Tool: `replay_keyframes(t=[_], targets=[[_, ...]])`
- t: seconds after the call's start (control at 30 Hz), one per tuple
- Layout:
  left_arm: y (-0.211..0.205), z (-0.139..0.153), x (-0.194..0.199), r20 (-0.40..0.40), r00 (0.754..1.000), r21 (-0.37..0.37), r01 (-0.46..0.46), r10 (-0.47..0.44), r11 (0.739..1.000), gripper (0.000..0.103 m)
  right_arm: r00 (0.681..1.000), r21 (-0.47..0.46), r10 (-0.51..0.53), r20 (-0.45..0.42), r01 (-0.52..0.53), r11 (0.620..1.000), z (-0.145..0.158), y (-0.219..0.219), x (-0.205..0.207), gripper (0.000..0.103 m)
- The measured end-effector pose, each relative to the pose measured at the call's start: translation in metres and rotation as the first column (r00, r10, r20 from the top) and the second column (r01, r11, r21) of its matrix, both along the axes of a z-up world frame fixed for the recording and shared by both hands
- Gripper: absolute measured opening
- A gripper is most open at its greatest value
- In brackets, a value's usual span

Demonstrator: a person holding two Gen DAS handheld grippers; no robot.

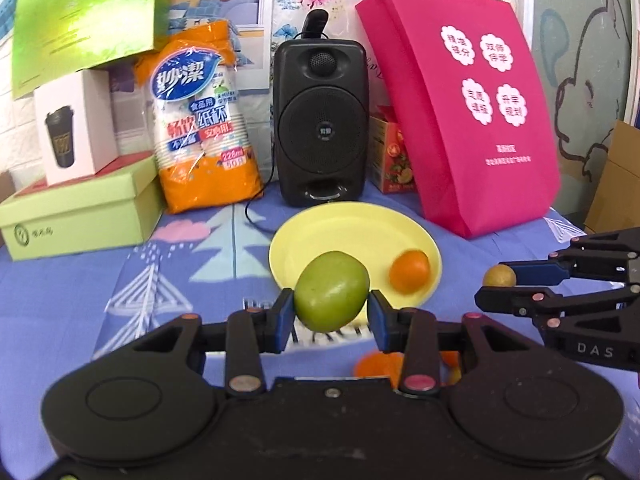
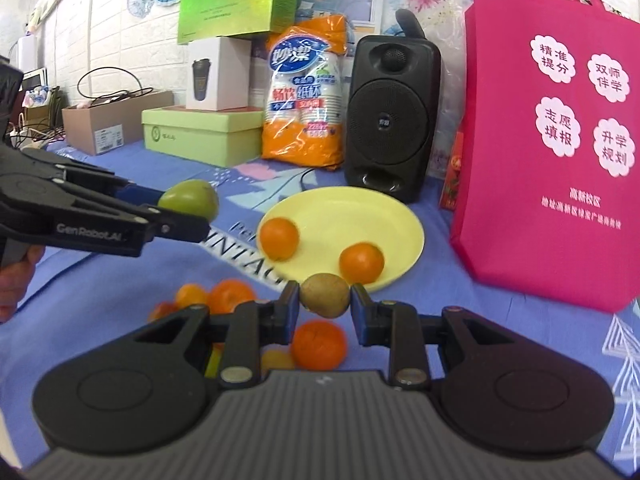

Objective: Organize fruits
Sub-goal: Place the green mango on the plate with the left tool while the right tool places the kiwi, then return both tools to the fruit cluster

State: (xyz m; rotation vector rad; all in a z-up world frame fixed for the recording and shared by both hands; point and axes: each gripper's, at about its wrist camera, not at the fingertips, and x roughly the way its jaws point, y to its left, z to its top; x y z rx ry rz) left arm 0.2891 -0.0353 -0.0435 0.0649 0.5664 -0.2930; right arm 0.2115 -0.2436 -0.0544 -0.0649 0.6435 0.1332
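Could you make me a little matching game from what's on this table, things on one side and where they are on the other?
Things:
1. green fruit
2. brown kiwi
3. two oranges
4. black speaker

Places:
A. behind the yellow plate
B. in the right gripper
C. on the yellow plate
D. in the left gripper

Pairs: 1-D, 2-B, 3-C, 4-A
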Motion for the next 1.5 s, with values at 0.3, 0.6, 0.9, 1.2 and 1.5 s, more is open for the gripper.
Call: replay_keyframes(t=[0.3, 0.6, 0.9, 1.2, 1.5], targets=[[-0.015, -0.016, 0.091, -0.058, 0.998, 0.004, -0.025, 0.025, 1.000, 0.039, 0.999, -0.012, -0.032, 0.005, 0.032, 0.999, -0.007, -0.010, 0.079, 0.027], [-0.020, -0.049, 0.136, -0.127, 0.990, 0.018, -0.050, 0.052, 0.999, 0.039, 0.998, 0.014, -0.046, -0.052, 0.047, 0.999, -0.042, -0.014, 0.118, 0.027], [-0.018, -0.052, 0.140, -0.126, 0.990, 0.014, -0.062, 0.063, 0.998, 0.045, 0.996, 0.025, -0.053, -0.074, 0.055, 0.998, -0.051, -0.016, 0.125, 0.027], [-0.006, -0.013, 0.088, -0.027, 0.998, 0.023, -0.052, 0.052, 0.998, 0.058, 0.997, 0.037, -0.080, -0.017, 0.081, 0.996, -0.023, -0.025, 0.097, 0.031], [0.011, 0.002, -0.003, 0.013, 0.998, -0.003, -0.056, 0.056, 0.998, 0.058, 0.995, 0.065, -0.097, 0.000, 0.097, 0.993, -0.008, -0.024, 0.031, 0.039]])
